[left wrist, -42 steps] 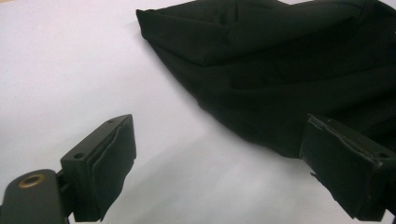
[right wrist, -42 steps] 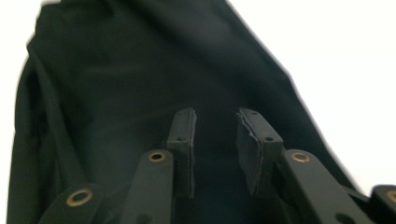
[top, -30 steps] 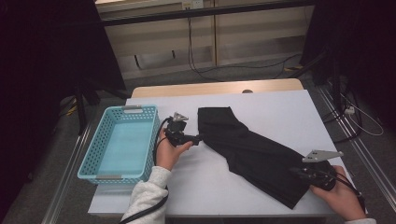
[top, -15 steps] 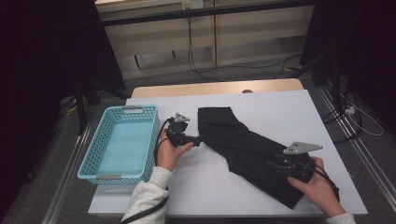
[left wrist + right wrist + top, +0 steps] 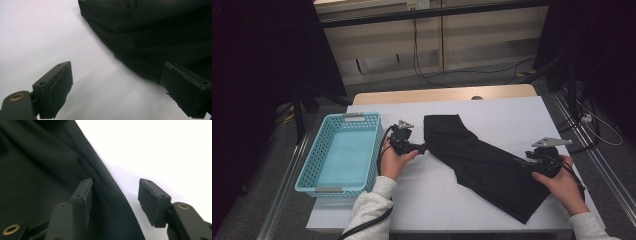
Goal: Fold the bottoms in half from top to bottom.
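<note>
The right hand-held gripper (image 5: 523, 161) has slid back toward the bench's (image 5: 512, 112) right edge; its jaws, just opening, straddle the black garment's (image 5: 482, 165) edge unpinched. The left hand-held gripper (image 5: 424, 149) stays gaping beside the garment's other end

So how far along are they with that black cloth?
The black garment lies spread flat on the white table, and the blue basket holds nothing. In hand: the right claw has just been opening astride the garment's edge, pads apart; the left claw waits open beside it. Any folding is probably still ahead.
</note>
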